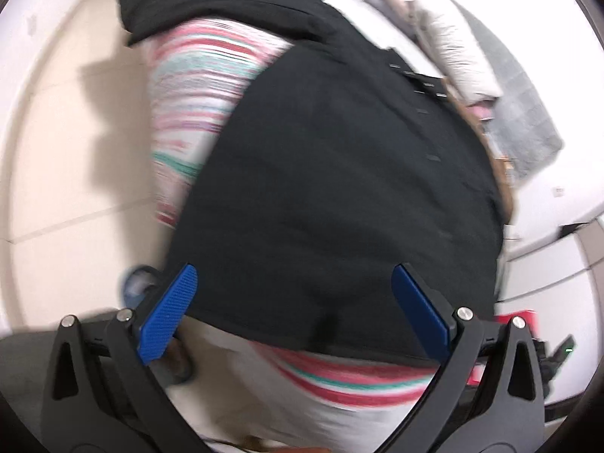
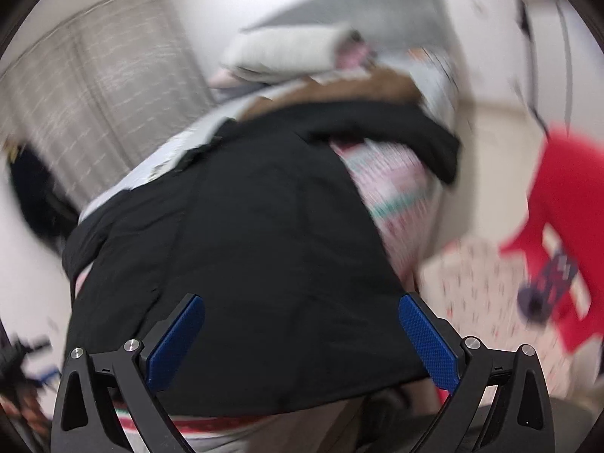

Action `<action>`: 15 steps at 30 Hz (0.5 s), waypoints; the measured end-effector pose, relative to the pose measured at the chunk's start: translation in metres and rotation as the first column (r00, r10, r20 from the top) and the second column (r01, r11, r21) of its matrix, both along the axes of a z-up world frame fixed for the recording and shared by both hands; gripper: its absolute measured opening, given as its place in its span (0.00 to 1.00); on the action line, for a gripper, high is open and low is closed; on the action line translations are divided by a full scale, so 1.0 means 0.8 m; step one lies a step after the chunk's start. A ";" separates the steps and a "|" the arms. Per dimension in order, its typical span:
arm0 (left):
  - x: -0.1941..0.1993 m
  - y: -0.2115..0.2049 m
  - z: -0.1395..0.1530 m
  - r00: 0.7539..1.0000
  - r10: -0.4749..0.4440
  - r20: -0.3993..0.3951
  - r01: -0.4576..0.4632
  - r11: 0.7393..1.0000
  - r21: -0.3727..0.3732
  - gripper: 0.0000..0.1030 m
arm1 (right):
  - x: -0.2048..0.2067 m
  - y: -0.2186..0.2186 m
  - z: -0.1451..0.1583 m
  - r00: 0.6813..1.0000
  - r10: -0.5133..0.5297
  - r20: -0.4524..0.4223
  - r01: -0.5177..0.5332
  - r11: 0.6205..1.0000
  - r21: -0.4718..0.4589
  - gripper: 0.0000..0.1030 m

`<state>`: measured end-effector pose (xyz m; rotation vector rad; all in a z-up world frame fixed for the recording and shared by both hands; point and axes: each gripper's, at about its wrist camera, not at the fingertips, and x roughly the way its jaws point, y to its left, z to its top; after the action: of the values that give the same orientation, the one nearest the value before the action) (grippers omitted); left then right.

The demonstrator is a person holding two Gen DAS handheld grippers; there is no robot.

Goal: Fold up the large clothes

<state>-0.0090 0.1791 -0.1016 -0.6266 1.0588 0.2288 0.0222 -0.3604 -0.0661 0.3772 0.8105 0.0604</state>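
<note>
A large black coat (image 1: 339,173) lies spread over a striped pink, white and teal bed cover (image 1: 196,102). Its brown fur collar (image 2: 339,88) is at the far end. My left gripper (image 1: 294,279) is open and empty, its blue pads (image 1: 170,313) hovering above the coat's near hem. My right gripper (image 2: 302,309) is also open and empty, above the same hem of the coat (image 2: 245,245). Both views are motion-blurred.
Folded grey and white bedding (image 1: 468,49) is stacked beyond the coat. The cream floor (image 1: 68,151) lies left of the bed. A red chair (image 2: 566,207) and a patterned white cloth (image 2: 475,287) are to the right. A curtain (image 2: 94,87) hangs at the back left.
</note>
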 end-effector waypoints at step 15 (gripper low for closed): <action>0.003 0.029 -0.031 0.987 0.069 0.144 -0.046 0.986 -0.162 0.09 | 0.009 -0.076 -0.099 0.966 -0.042 -0.256 0.142 0.912 0.385 0.09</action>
<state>-0.0068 0.2027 -0.1262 -0.8062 0.9209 0.1464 0.0296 -0.4213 -0.1457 0.8251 1.0232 0.0935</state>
